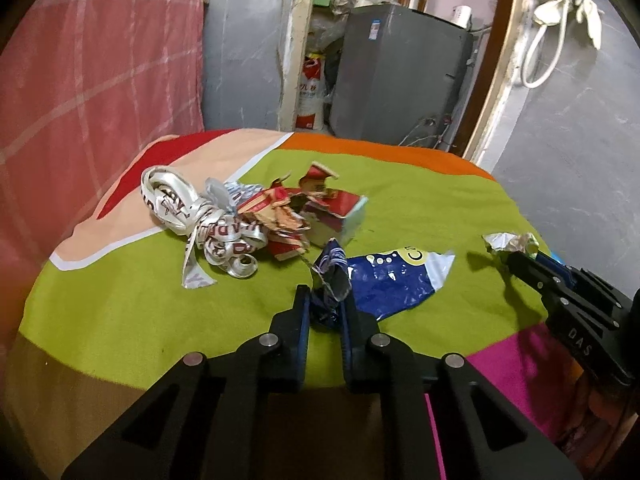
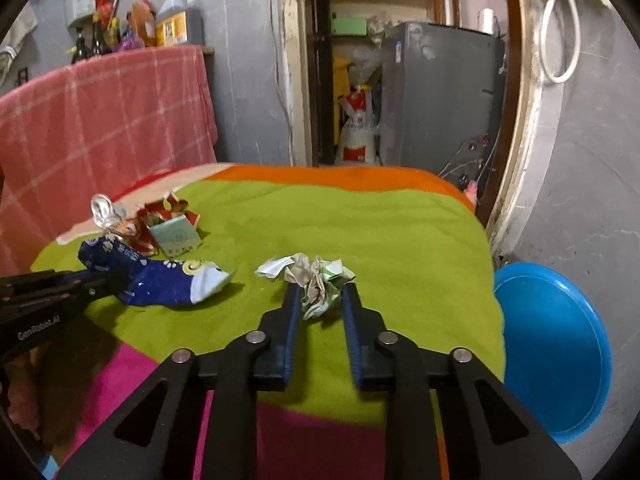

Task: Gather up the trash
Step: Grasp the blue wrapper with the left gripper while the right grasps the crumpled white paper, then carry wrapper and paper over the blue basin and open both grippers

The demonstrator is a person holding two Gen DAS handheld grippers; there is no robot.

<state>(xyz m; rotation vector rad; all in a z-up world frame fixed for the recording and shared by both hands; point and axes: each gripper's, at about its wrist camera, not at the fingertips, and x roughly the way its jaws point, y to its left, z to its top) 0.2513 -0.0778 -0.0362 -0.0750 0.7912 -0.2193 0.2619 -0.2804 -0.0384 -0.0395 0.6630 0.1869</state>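
Observation:
My left gripper (image 1: 327, 296) is shut on one end of a blue snack wrapper (image 1: 394, 280) that lies on the green cloth; the wrapper also shows in the right wrist view (image 2: 160, 280). My right gripper (image 2: 320, 292) is shut on a crumpled white-and-green paper wad (image 2: 316, 280), which appears in the left wrist view (image 1: 508, 242) at the right. A pile of silver ribbon (image 1: 192, 216) and torn red cardboard pieces (image 1: 304, 208) lies further back on the left.
The multicoloured cloth (image 2: 360, 220) covers a table. A blue round tub (image 2: 560, 352) stands on the floor to the right of it. A pink checked cloth (image 1: 92, 80) hangs at the left. A grey fridge (image 1: 400, 72) stands in the doorway behind.

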